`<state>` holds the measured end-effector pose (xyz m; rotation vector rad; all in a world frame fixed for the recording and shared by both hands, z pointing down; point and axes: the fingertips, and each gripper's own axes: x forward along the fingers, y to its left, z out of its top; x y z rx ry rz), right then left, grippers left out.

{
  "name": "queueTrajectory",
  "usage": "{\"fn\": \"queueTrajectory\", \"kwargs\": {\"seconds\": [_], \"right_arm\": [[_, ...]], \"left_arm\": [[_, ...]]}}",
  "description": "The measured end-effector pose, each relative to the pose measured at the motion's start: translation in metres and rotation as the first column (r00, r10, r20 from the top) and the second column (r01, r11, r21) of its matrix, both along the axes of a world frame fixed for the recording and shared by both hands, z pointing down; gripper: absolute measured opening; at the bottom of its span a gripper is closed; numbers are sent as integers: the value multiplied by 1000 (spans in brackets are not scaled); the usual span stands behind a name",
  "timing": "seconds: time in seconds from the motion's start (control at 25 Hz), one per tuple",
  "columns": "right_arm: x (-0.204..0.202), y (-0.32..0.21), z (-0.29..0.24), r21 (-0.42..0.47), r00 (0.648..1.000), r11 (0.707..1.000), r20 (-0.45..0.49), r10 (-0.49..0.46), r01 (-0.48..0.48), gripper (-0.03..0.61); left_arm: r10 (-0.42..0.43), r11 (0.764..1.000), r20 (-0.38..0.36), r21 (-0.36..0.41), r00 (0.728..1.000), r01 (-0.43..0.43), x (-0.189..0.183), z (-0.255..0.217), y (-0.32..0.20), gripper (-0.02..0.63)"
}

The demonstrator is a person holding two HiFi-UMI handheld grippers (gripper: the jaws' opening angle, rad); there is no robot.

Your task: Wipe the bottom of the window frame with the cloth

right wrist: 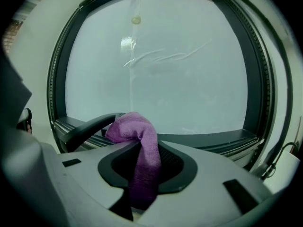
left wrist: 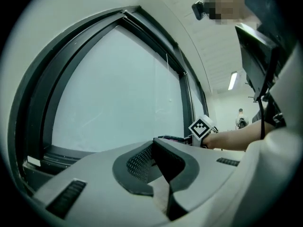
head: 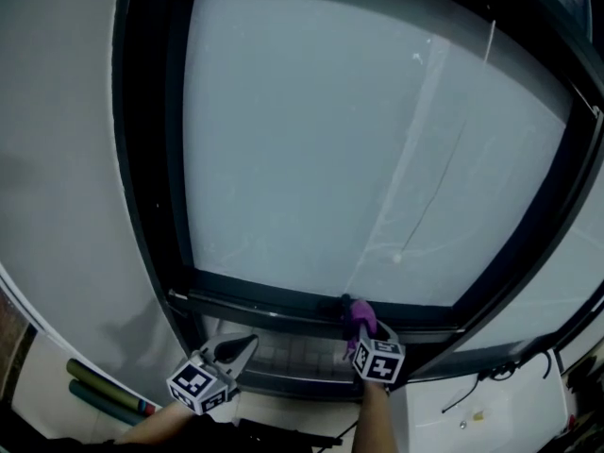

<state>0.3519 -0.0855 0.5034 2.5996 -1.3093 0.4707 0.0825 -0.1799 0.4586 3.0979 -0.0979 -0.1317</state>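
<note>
Purple, nubbly cloth (right wrist: 137,129) sits pinched in the right claw (right wrist: 143,150), whose jaws are closed on a narrow fold of it. A bunched lobe pokes out past the tips, and the rest trails back down between the pads. In the head view the cloth (head: 358,315) touches the bottom rail of the window frame (head: 274,302), a little right of that rail's middle, with the right claw (head: 360,328) just below it. It looks soft, light and limp, so it should mould to the rail's ridges. It has no stiffness of its own, though, so pressure must come from the jaw tips right behind the lobe. Held by so thin a fold, it could drag out of the grip if it snags on the dark channel; a deeper bite near the bunched end seems wiser. The left claw (head: 241,347) hangs below the same rail toward its left end, well apart from the cloth. Its own view shows the left claw (left wrist: 154,143) with jaws pressed together on nothing.
</note>
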Motion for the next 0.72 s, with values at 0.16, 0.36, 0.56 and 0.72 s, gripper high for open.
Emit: {"fn": "queueTrajectory", "kwargs": {"seconds": [0.16,0.36,0.56,0.72], "right_arm": [[7,-3,-2,-59,1000,998,18,-18,19,101],[11,-5,-14,-110,1000,994,-5,5,-6,100],[17,-16,-24,-177,998,984,-66,20,-32,100],[24,-33,-30,-189,998,982,-50,-28,18,97]], "left_arm": [[35,999,3,34,999,-35,8,-15,7,6],[61,996,11,62,998,-61,-3,-8,11,6],[77,996,7,-48,997,-76,-19,-1,11,6],[20,1000,15,-5,1000,-20,-23,6,-3,6]]}}
